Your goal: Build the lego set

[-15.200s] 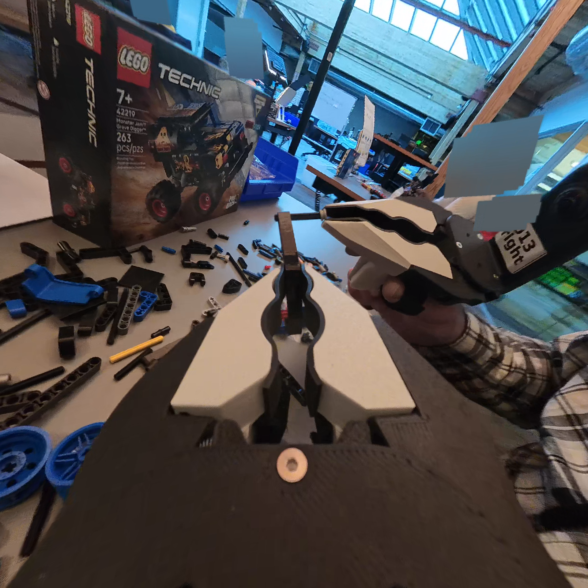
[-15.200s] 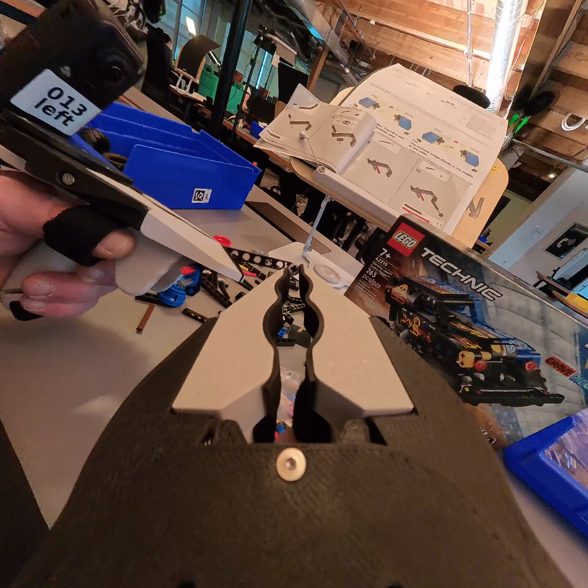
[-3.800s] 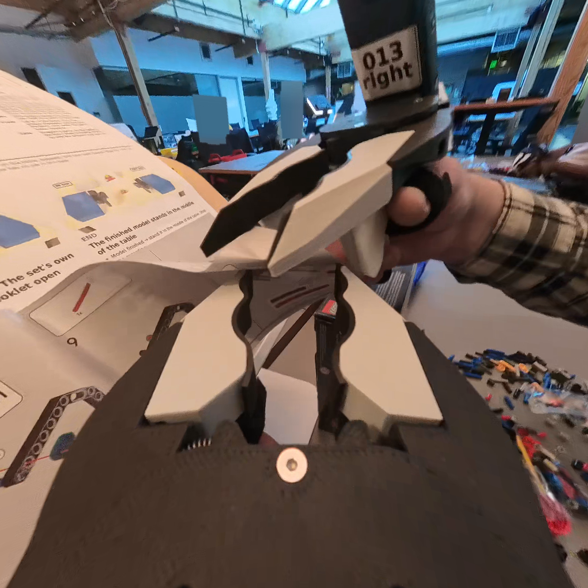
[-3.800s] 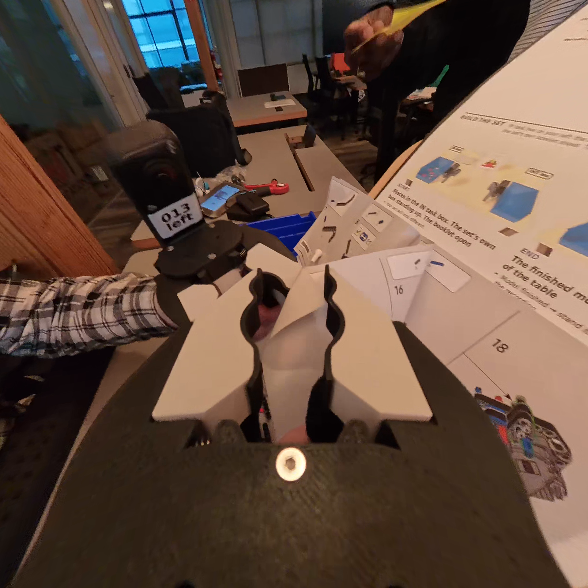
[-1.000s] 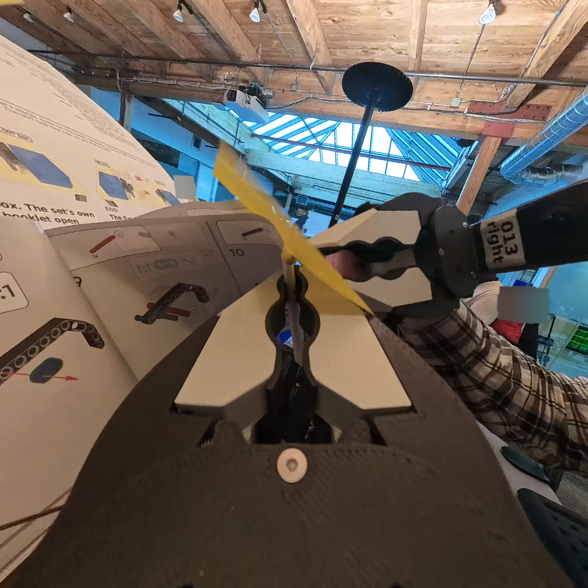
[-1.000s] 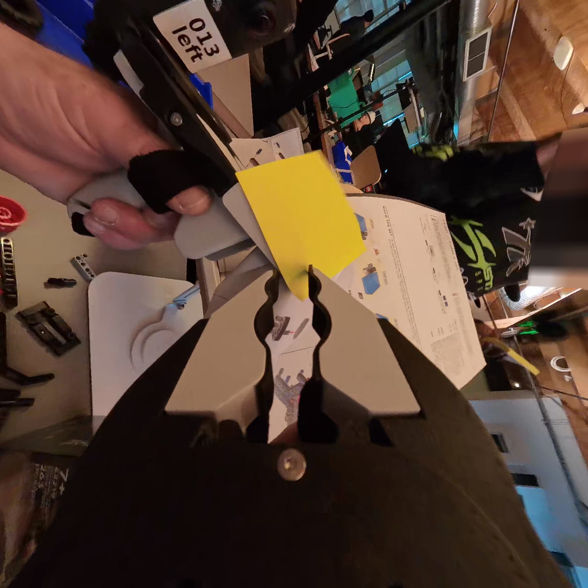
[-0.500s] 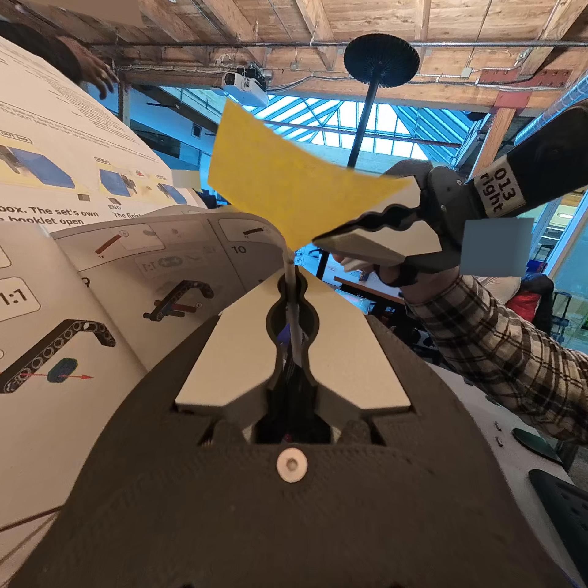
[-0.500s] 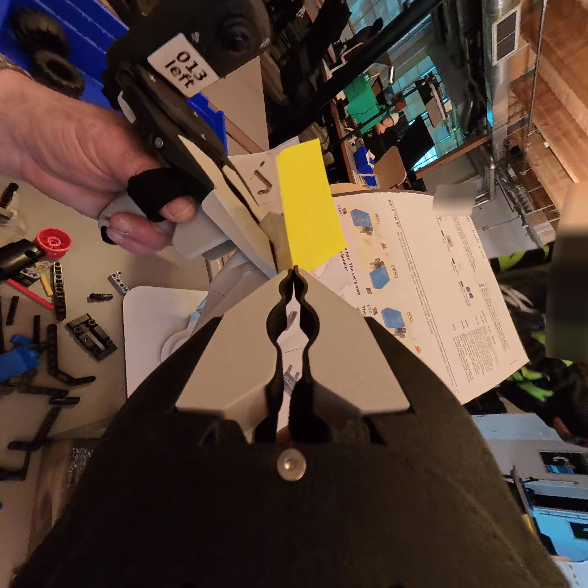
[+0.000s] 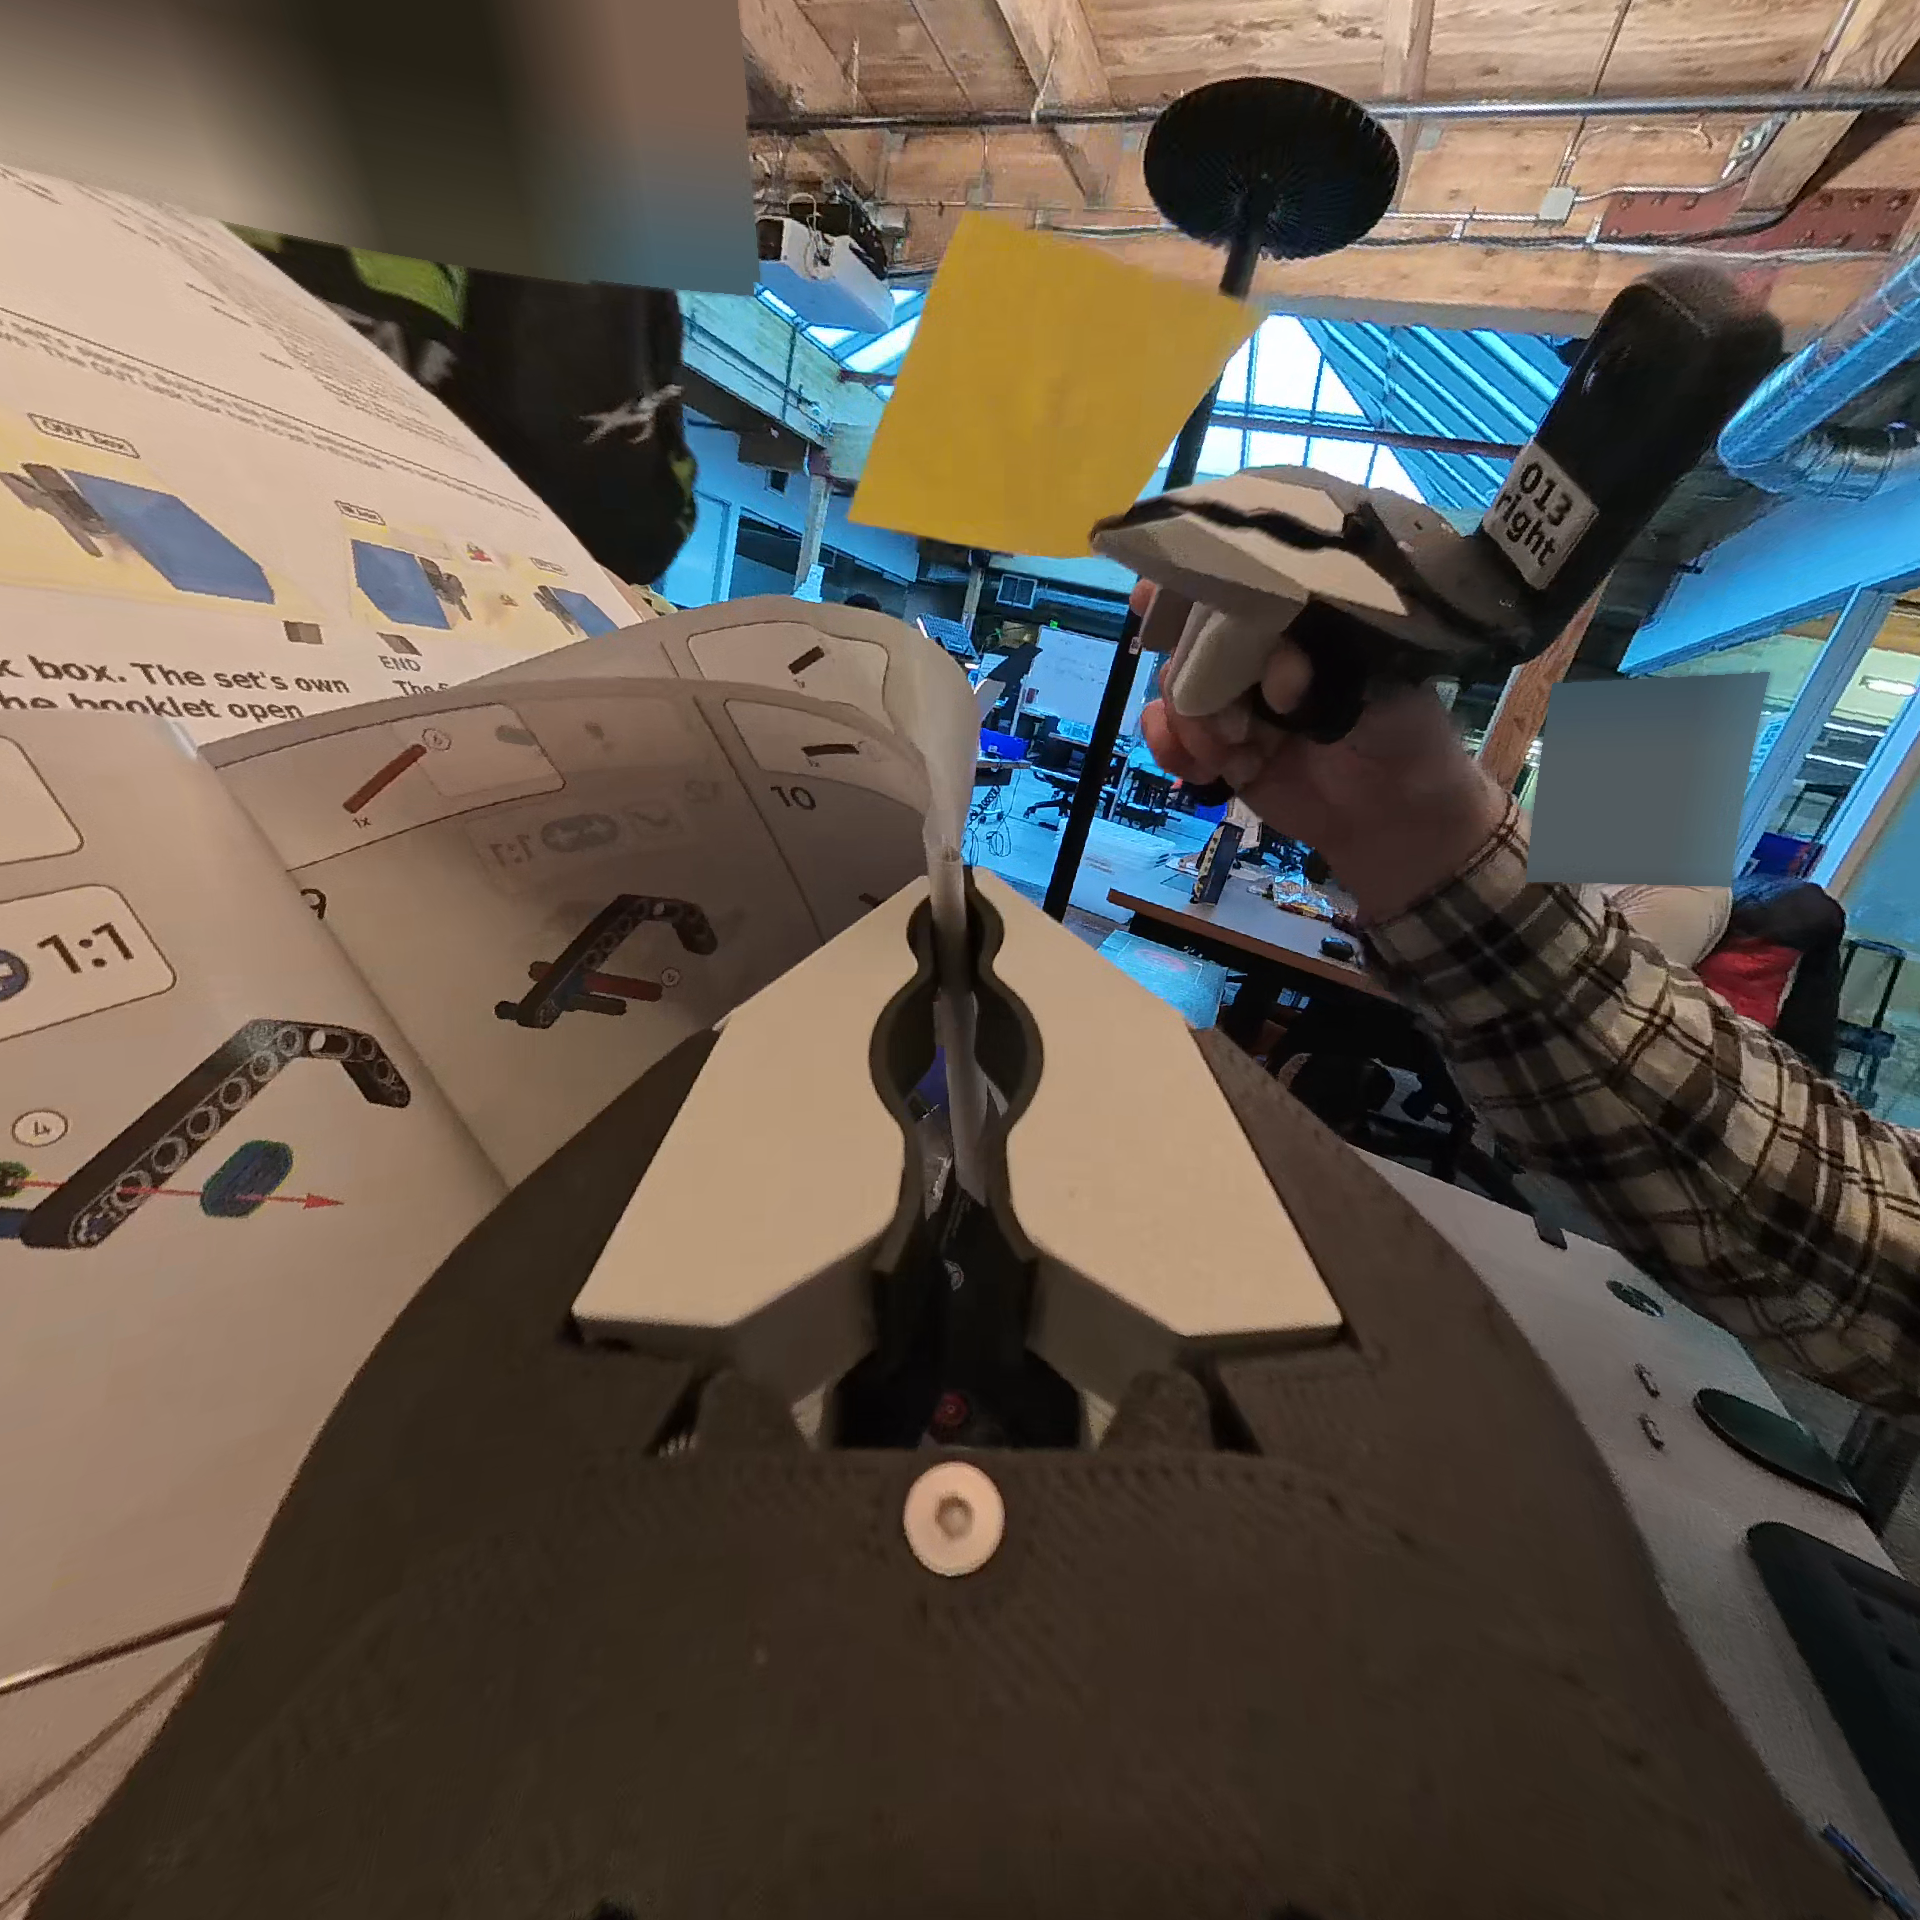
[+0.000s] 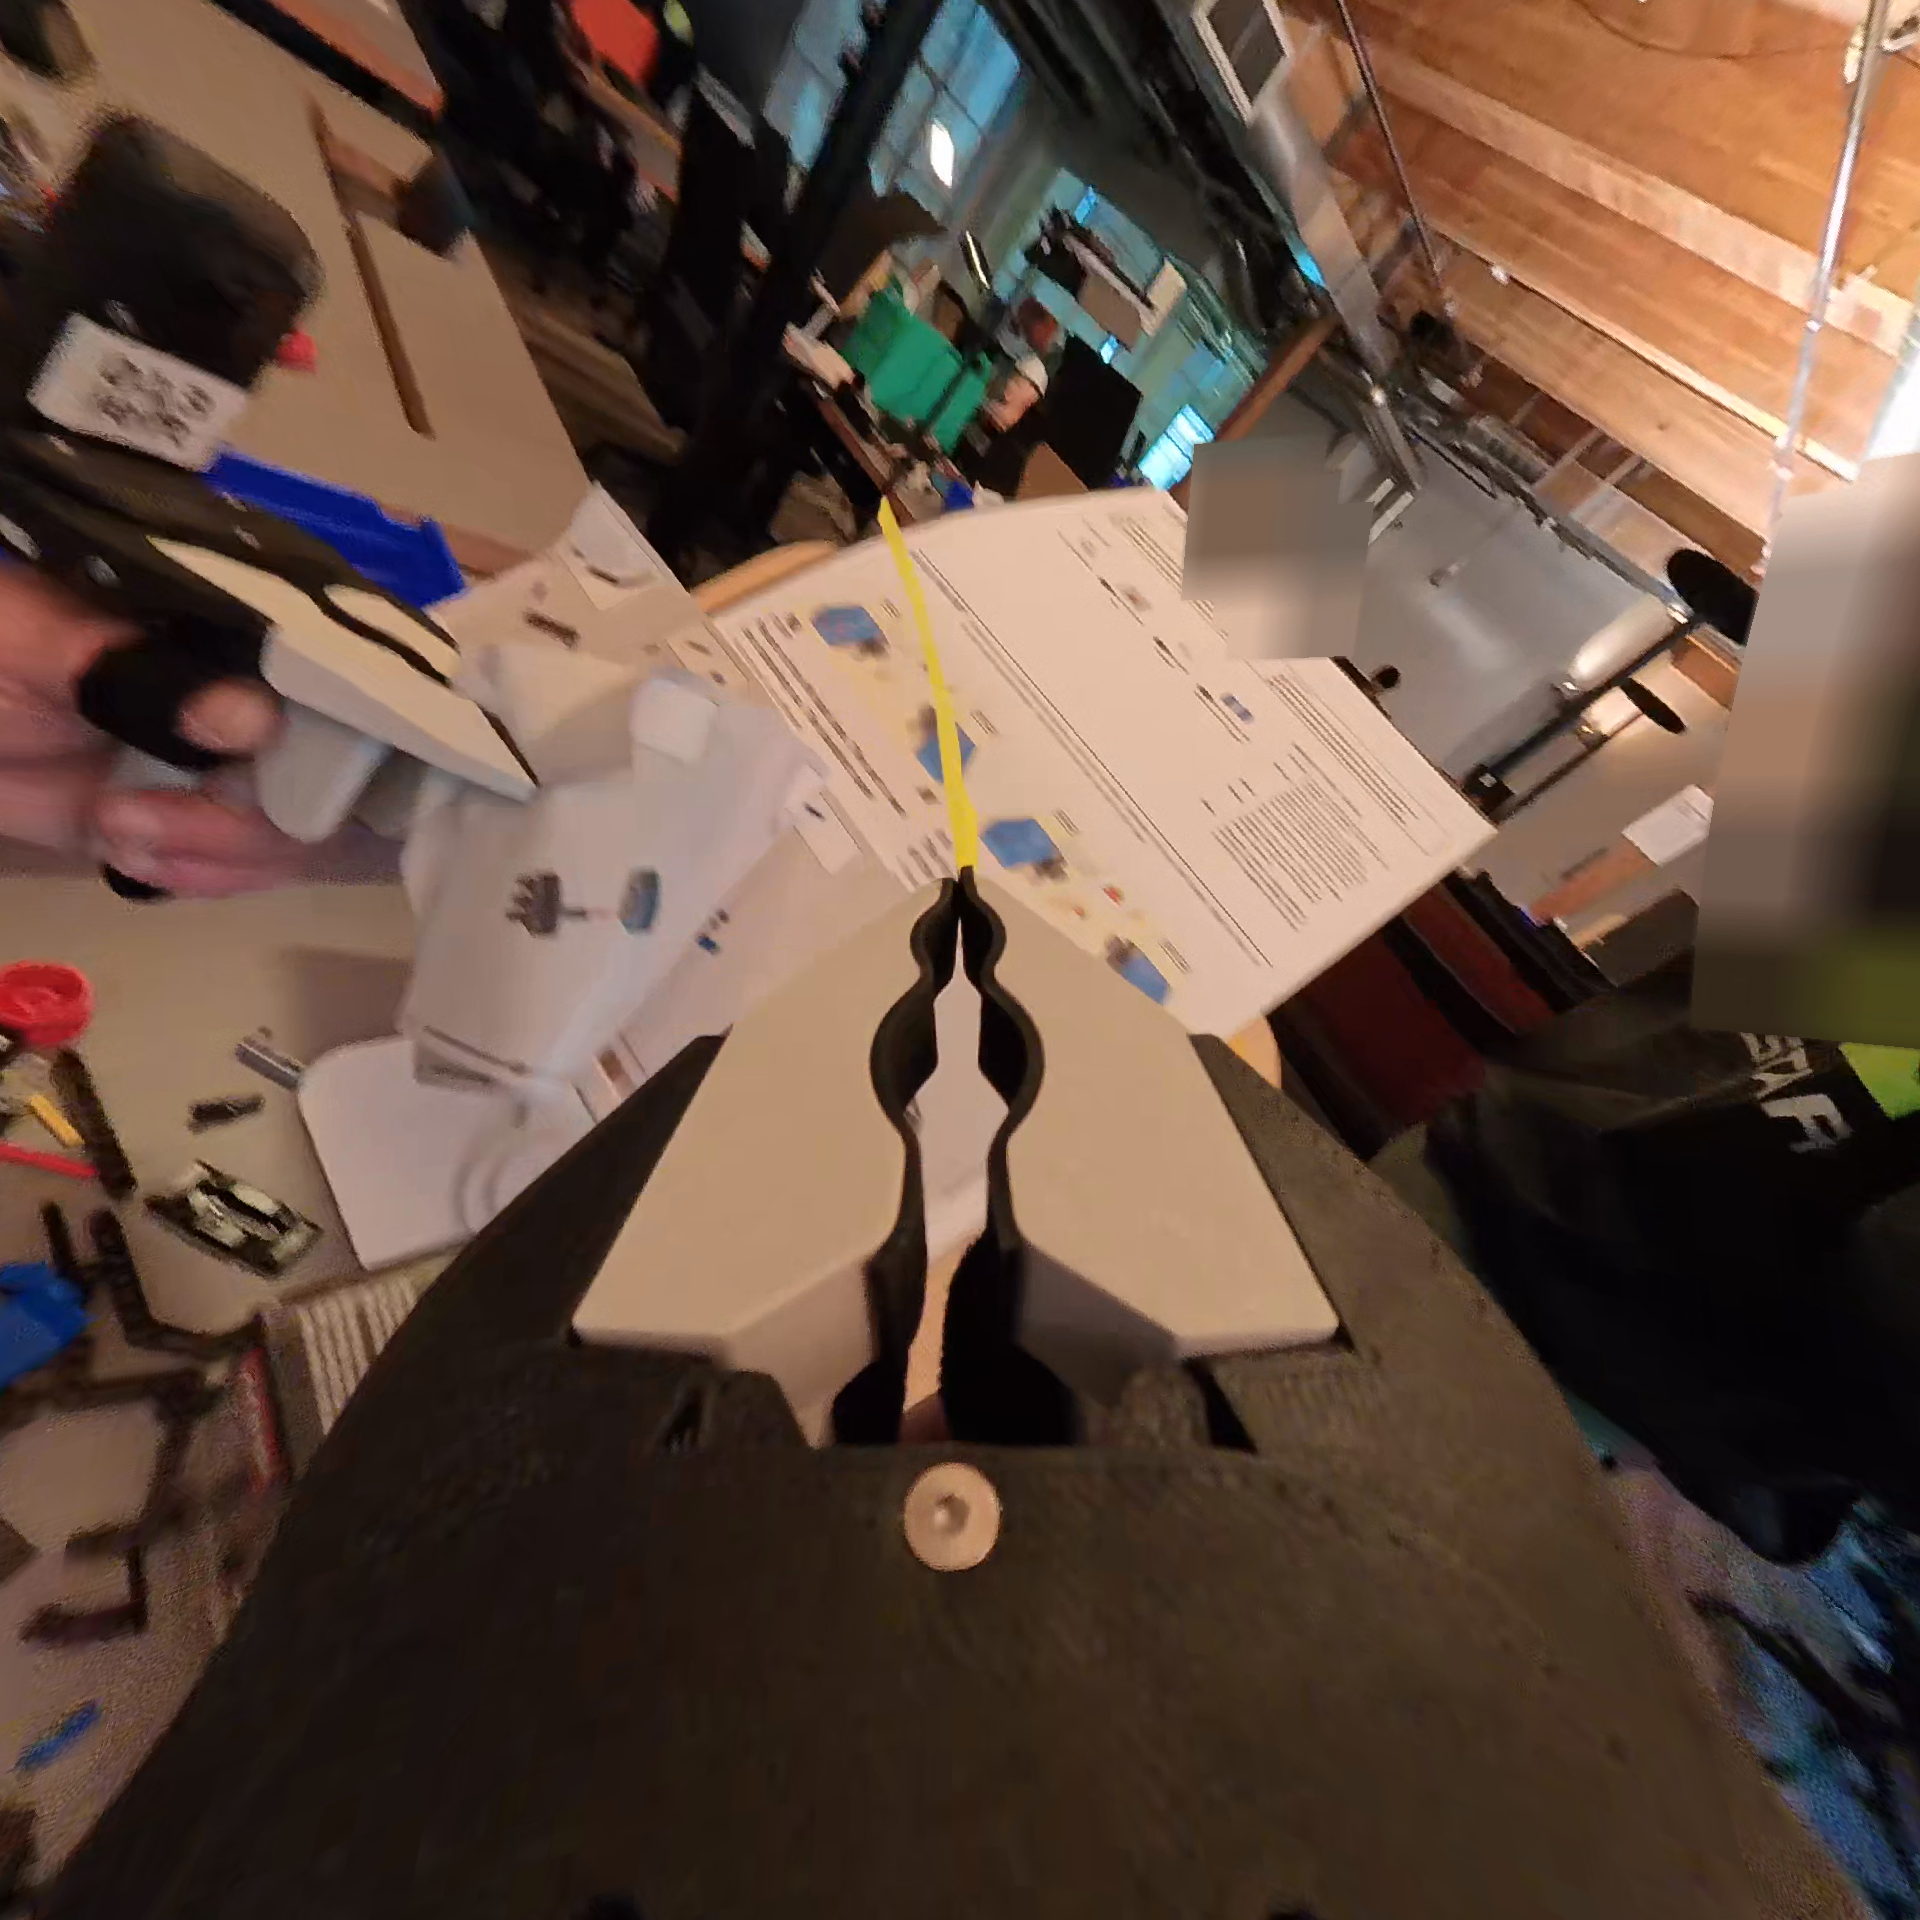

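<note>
My left gripper (image 9: 951, 888) is shut on the curled edge of a page of the open instruction booklet (image 9: 582, 831), held up off the table. My right gripper (image 10: 958, 885) is shut on a corner of a yellow paper note (image 10: 935, 707), seen edge-on in its own view. In the left wrist view the right gripper (image 9: 1107, 538) holds the note (image 9: 1039, 384) flat above and to the right of the booklet page. The left gripper also shows in the right wrist view (image 10: 504, 769), at the booklet (image 10: 644, 831).
A large printed instruction sheet (image 10: 1143, 727) stands behind the booklet on a white stand (image 10: 416, 1153). Loose black, blue and red Lego parts (image 10: 94, 1132) lie on the table at left. A blue bin (image 10: 343, 530) sits behind. A person in black (image 10: 1662, 1195) stands at right. Left tips to right tips: about 15 cm.
My right gripper has lifted the yellow note up and away from the booklet page and turned it. My left gripper keeps hold of the page.
</note>
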{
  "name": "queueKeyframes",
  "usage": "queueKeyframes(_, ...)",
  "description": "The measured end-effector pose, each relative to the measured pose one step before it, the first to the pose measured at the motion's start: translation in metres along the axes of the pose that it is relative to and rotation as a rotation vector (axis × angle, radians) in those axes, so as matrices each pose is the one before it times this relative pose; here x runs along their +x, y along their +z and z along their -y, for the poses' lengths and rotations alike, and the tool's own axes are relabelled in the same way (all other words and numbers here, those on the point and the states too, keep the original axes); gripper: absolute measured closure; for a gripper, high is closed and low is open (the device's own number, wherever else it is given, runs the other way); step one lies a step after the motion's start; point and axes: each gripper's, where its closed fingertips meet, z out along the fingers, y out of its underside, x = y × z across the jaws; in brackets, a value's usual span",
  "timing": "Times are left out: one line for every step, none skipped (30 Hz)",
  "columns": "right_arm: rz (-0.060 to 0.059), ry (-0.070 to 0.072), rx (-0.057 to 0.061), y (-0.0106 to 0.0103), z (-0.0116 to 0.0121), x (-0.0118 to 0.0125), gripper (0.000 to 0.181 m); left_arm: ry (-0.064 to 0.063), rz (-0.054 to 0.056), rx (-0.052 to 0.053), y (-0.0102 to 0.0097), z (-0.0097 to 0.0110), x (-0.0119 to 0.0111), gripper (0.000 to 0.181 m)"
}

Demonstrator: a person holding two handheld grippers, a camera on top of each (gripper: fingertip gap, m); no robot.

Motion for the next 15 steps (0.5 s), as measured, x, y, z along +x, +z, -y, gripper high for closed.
queueKeyframes(-0.0165,-0.0161,-0.0339,-0.00516,-0.0074,0.00524,0.181,0.0015,0.0019,-0.0024,0.00015,-0.00056,-0.00024,0.181)
queueKeyframes(-0.0153,-0.0189,-0.0381,-0.00498,-0.00811,0.00456,0.181,0.0016,0.0014,-0.0023,0.00017,-0.0005,0.00008,0.181)
queueKeyframes(-0.0179,-0.0234,-0.0412,-0.00465,-0.00916,0.00488,0.181,0.0006,-0.0019,-0.0024,0.00011,-0.00074,0.00077,0.181)
queueKeyframes(-0.0178,-0.0201,-0.0417,-0.0043,-0.01006,0.00485,0.181,0.0015,-0.0007,-0.0025,0.0,-0.00065,0.00062,0.181)
queueKeyframes(-0.0122,-0.0132,-0.0409,-0.00421,-0.01111,0.00445,0.181,0.0031,0.0009,-0.003,-0.00002,-0.00062,0.0003,0.181)
queueKeyframes(-0.0102,-0.0064,-0.0386,-0.00416,-0.01183,0.00462,0.181,0.003,0.0017,-0.0016,-0.00025,-0.00044,0.00015,0.181)
queueKeyframes(-0.0123,-0.0012,-0.0366,-0.00385,-0.01244,0.00513,0.181,0.0002,0.001,0.0004,-0.00013,-0.00002,-0.00013,0.181)
queueKeyframes(-0.0149,-0.0053,-0.0374,-0.00318,-0.01324,0.00558,0.181,-0.003,0.0005,0.002,0.00005,0.00031,-0.00036,0.181)
queueKeyframes(-0.0211,-0.0131,-0.046,-0.00213,-0.01536,0.00648,0.181,-0.0021,0.0014,0.0005,0.00011,0.00004,-0.00046,0.181)
queueKeyframes(-0.0258,-0.014,-0.0472,-0.00091,-0.01633,0.00703,0.181,0.0001,0.0024,-0.0011,0.00027,-0.00022,-0.00039,0.181)
queueKeyframes(-0.0157,-0.0033,-0.0342,0.0001,-0.01465,0.00513,0.181,0.0008,0.0001,-0.0022,0.00049,-0.00032,0.00026,0.181)
queueKeyframes(-0.0047,0.0032,-0.0278,0.00108,-0.01395,0.00317,0.181,0.0019,-0.0001,-0.0031,0.00047,-0.00045,0.00058,0.181)
queueKeyframes(-0.0131,-0.0027,-0.0367,0.00231,-0.01572,0.00394,0.181,0.0034,0.0014,-0.0039,0.00024,-0.00054,0.00041,0.181)
queueKeyframes(-0.0188,-0.0071,-0.0472,0.00367,-0.01738,0.00429,0.181,0.0035,0.0026,-0.004,0.0002,-0.00047,0.00034,0.181)
queueKeyframes(-0.0067,-0.0049,-0.0424,0.0046,-0.01645,0.00176,0.181,0.0041,0.0025,-0.0037,0.00003,-0.00046,0.00021,0.181)
